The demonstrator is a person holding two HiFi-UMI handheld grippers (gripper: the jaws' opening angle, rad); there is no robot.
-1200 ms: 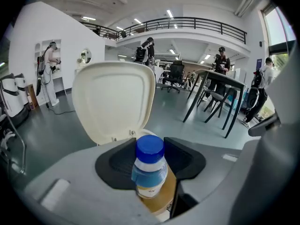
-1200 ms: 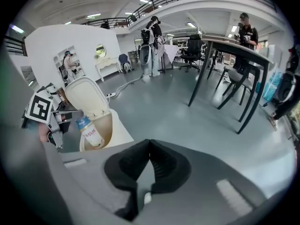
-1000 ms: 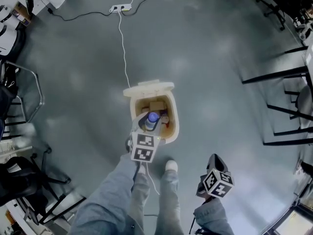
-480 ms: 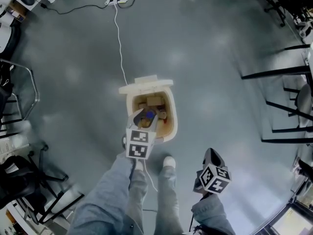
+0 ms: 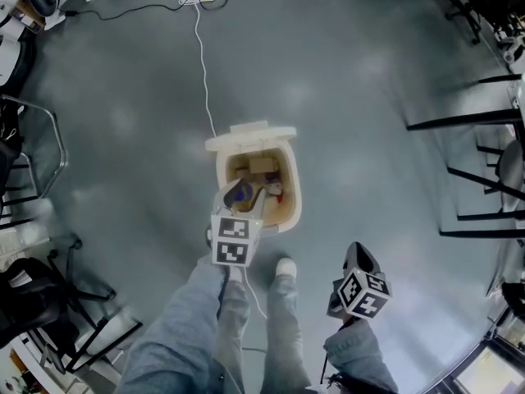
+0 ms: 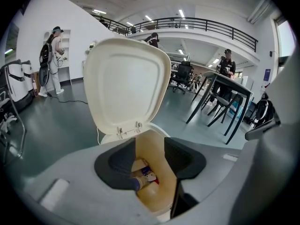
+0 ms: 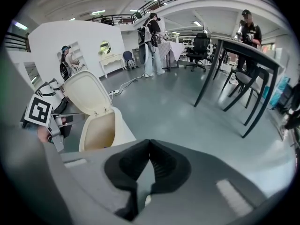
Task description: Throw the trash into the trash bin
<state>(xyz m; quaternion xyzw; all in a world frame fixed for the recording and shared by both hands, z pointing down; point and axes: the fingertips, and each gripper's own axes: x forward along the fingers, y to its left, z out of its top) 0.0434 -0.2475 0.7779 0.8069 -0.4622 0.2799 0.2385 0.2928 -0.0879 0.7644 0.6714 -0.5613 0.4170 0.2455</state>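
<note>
The left gripper (image 6: 150,159) hung over the open bin (image 5: 293,194), its jaws wide apart with nothing between them. The bottle (image 6: 137,183) lay down inside the bin with other trash. The lid (image 6: 126,81) stood up. The right gripper (image 7: 149,145) was closed tight and empty

My left arm (image 5: 176,327) reaches forward and down, in front of my legs (image 5: 279,335). It holds my left hand-held gripper (image 5: 240,194) out with its marker cube (image 5: 232,240) facing up. In the left gripper view the dark pads (image 6: 123,159) stand well apart, with nothing gripped between them. My right forearm (image 5: 357,364) is tucked in close at my side. My right hand-held gripper (image 5: 358,258) hangs low beside my right leg, its jaws closed tip to tip (image 7: 149,146) and empty.
</note>
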